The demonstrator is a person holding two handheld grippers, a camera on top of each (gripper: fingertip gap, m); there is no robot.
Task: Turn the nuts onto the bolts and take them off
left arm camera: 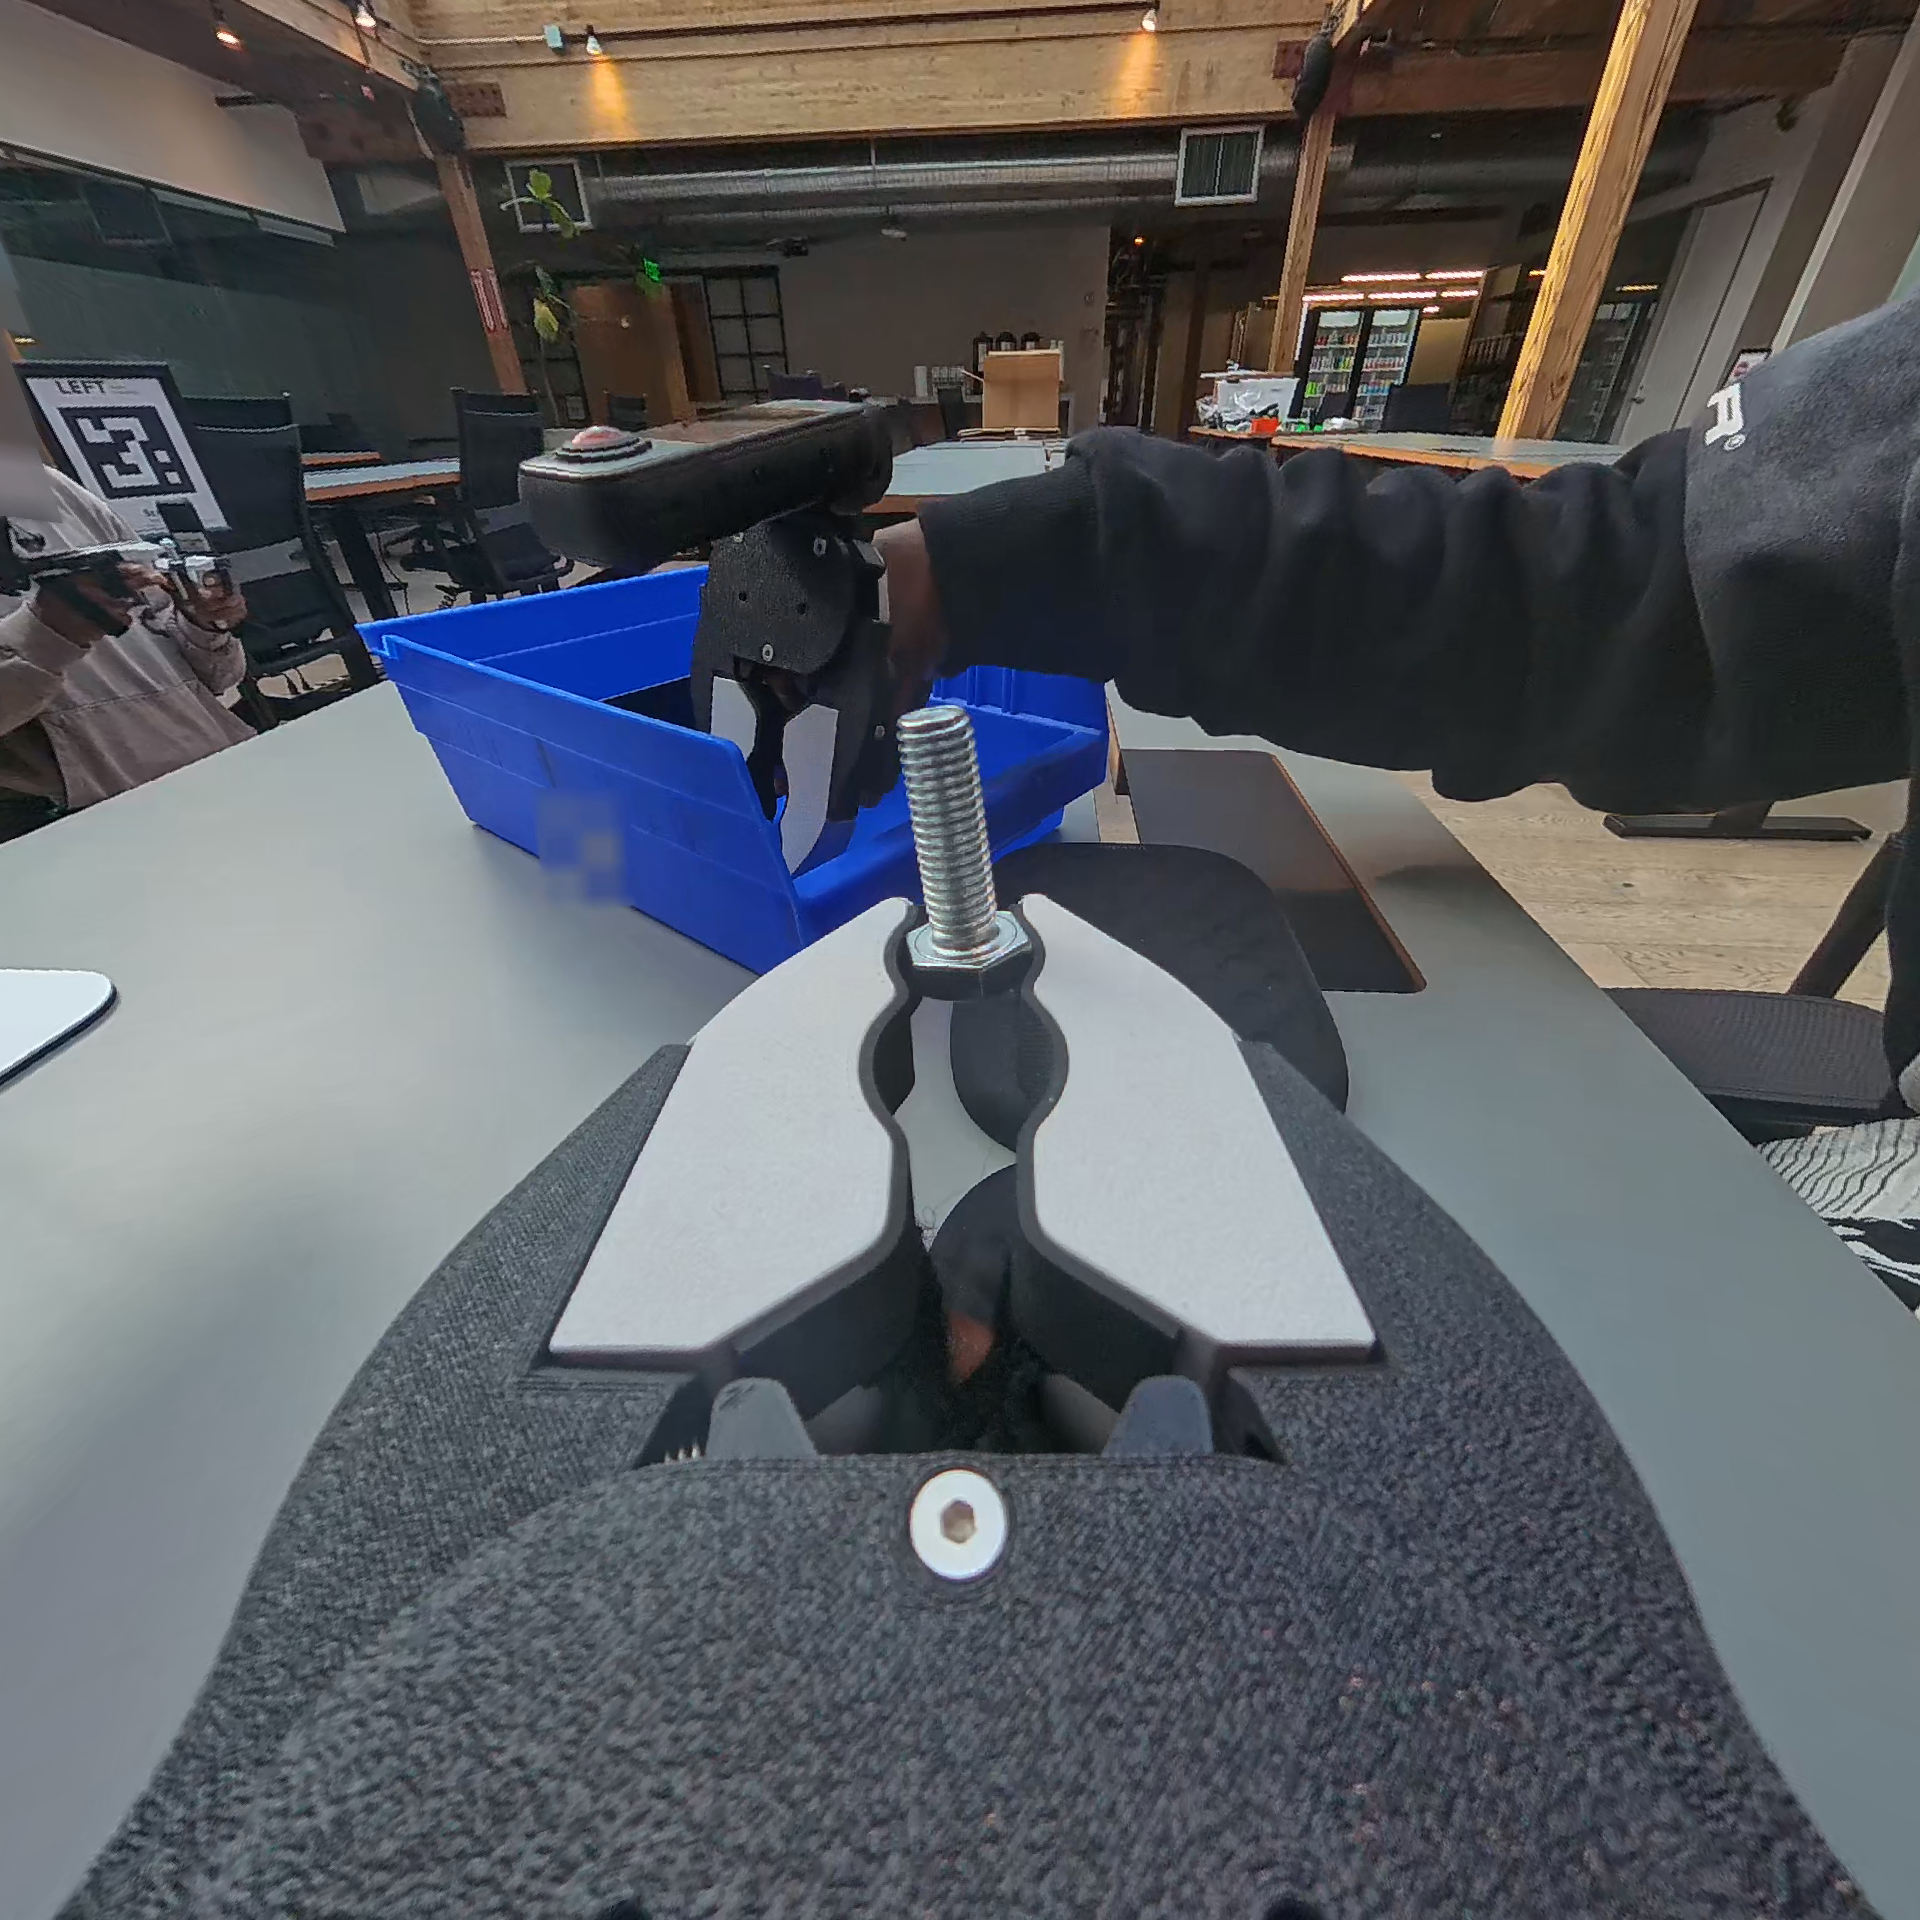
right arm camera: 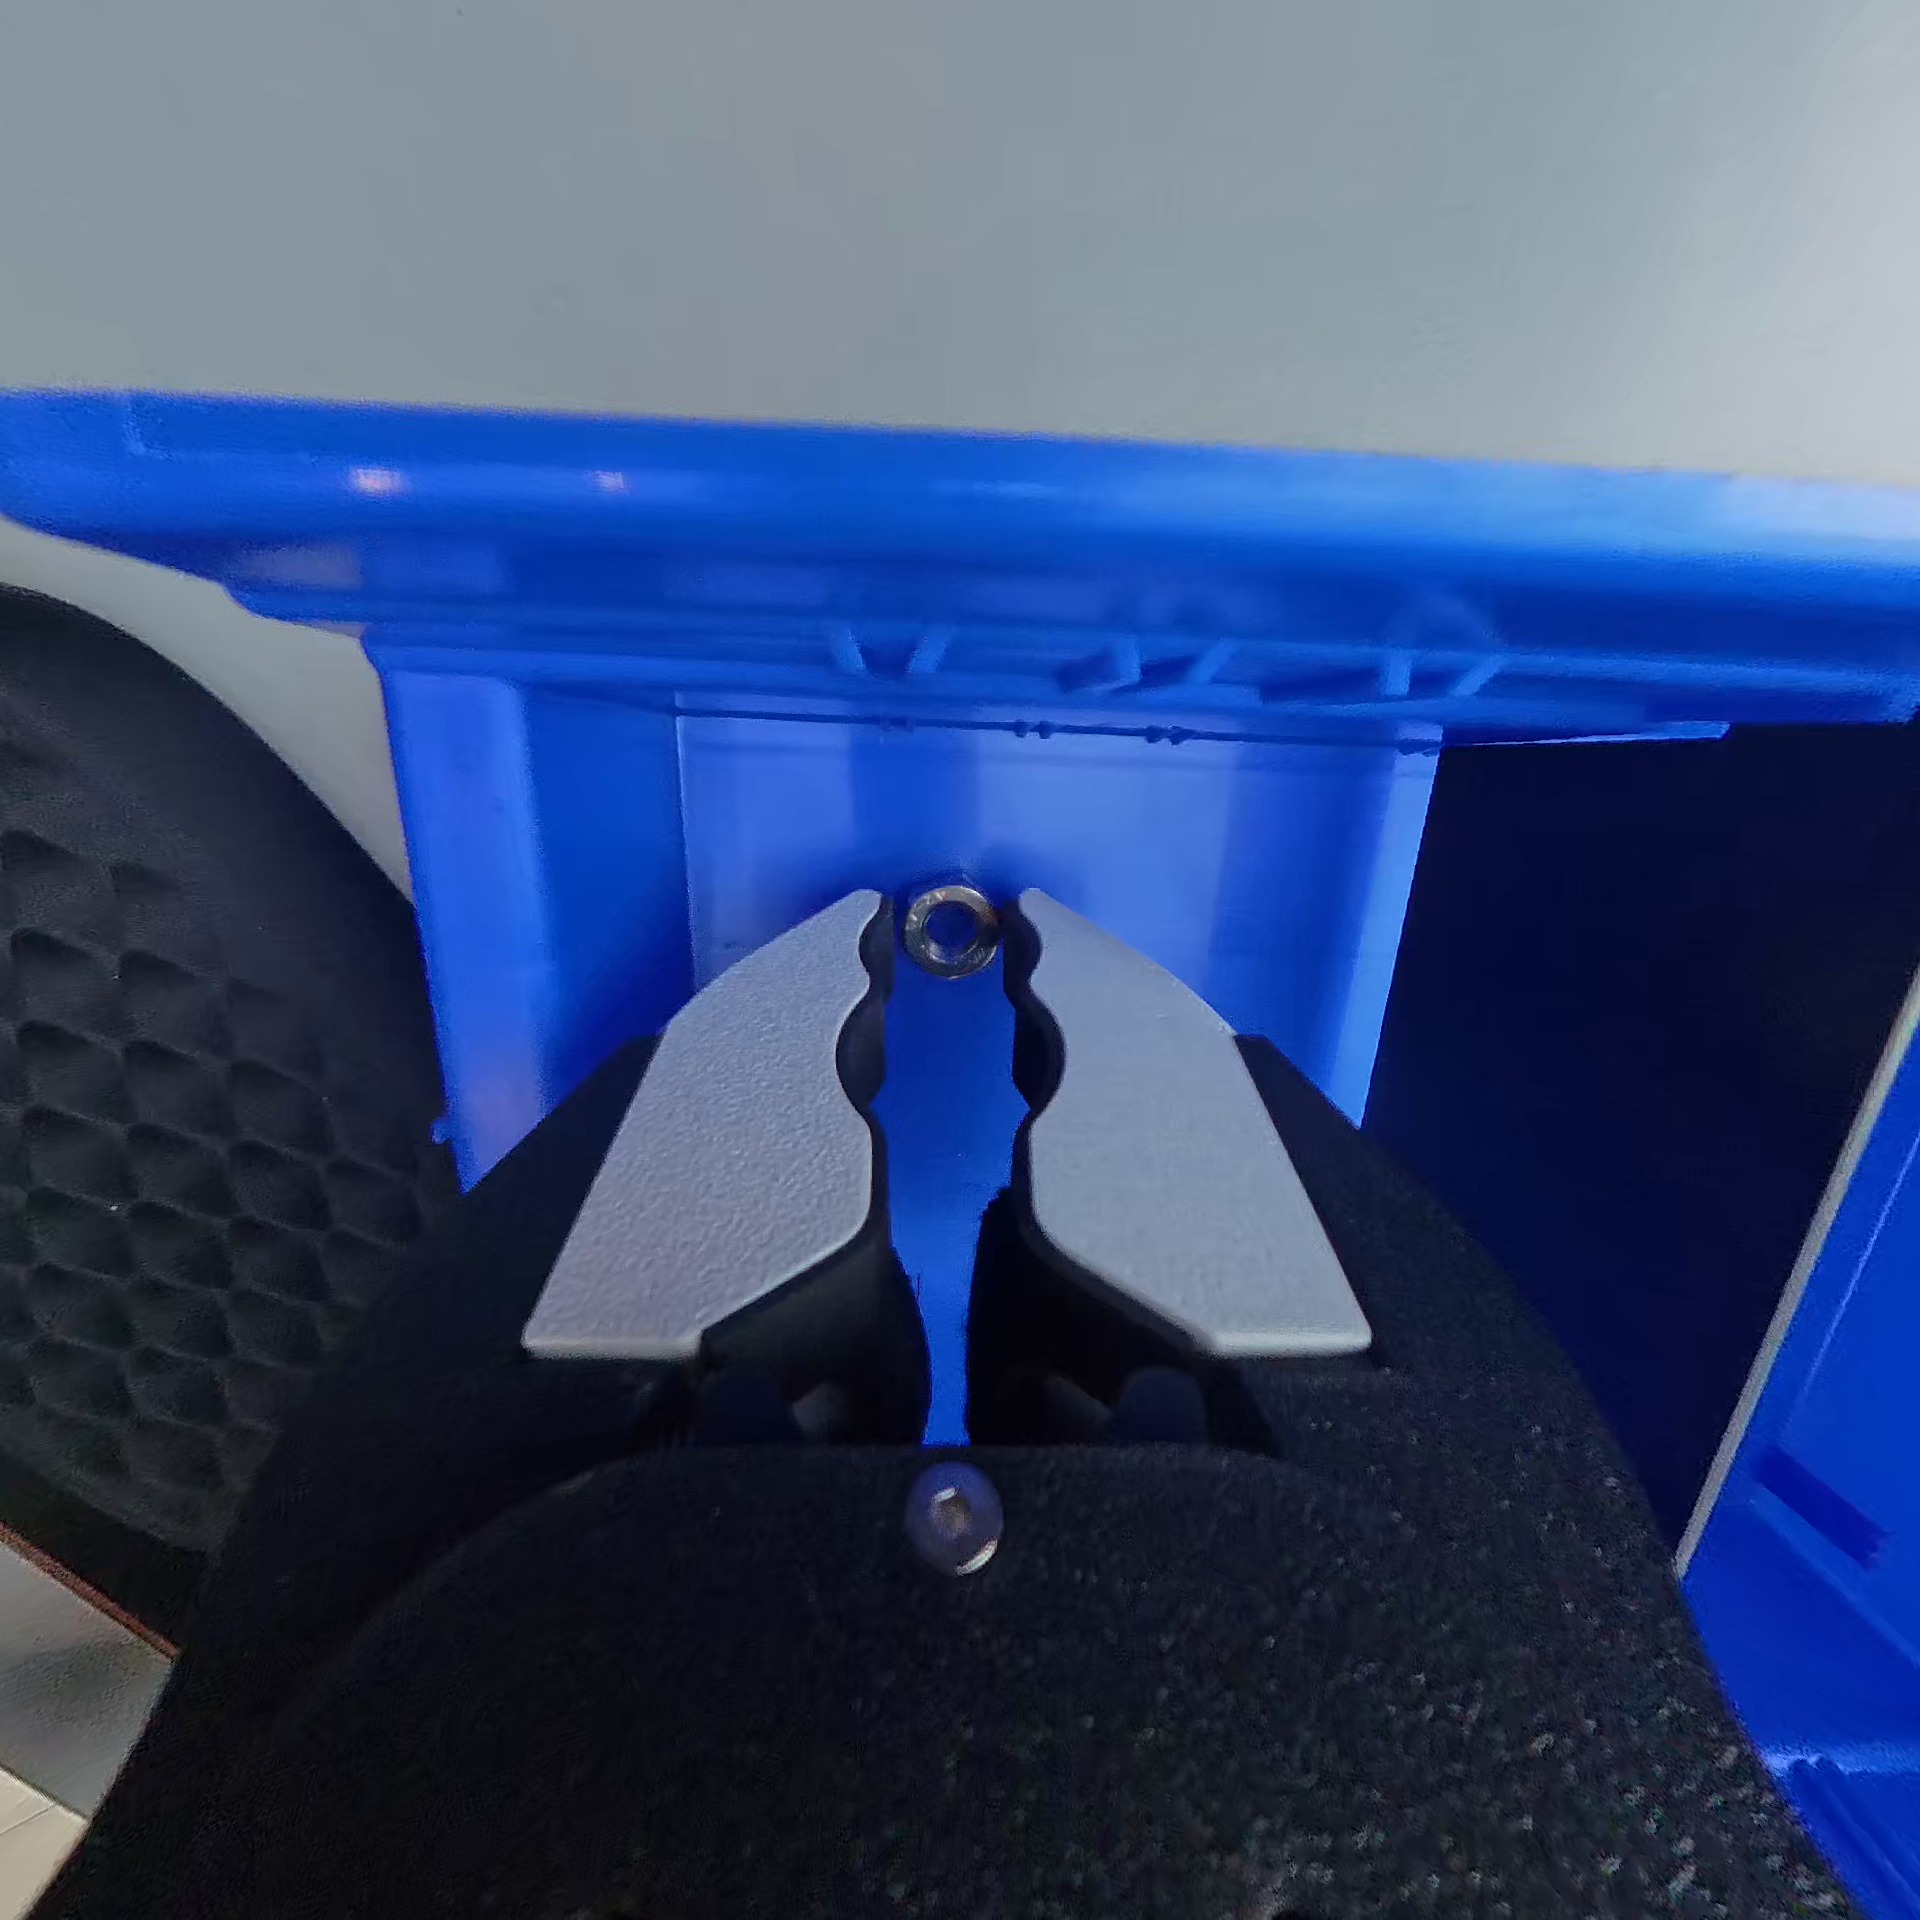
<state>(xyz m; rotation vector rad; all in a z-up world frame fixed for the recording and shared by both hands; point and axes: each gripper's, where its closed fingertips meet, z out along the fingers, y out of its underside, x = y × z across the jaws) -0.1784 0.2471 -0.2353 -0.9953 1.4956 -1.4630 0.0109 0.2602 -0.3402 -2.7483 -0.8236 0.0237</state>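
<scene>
My left gripper is shut on the hex head of a silver bolt. It holds the bolt upright with the threaded shank pointing up, above the grey table. My right gripper, held by a hand in a dark sleeve, reaches down into a blue bin just behind the bolt. In the right wrist view the right gripper has its fingertips closed around a small silver nut at the blue bin's floor, close to its inner wall.
A black textured pad lies right of the bin and also shows in the right wrist view. A brown mat lies behind it. A white flat object sits at the table's left. A person sits far left; a chair stands right. The grippers' ends are close to 20 cm from one another.
</scene>
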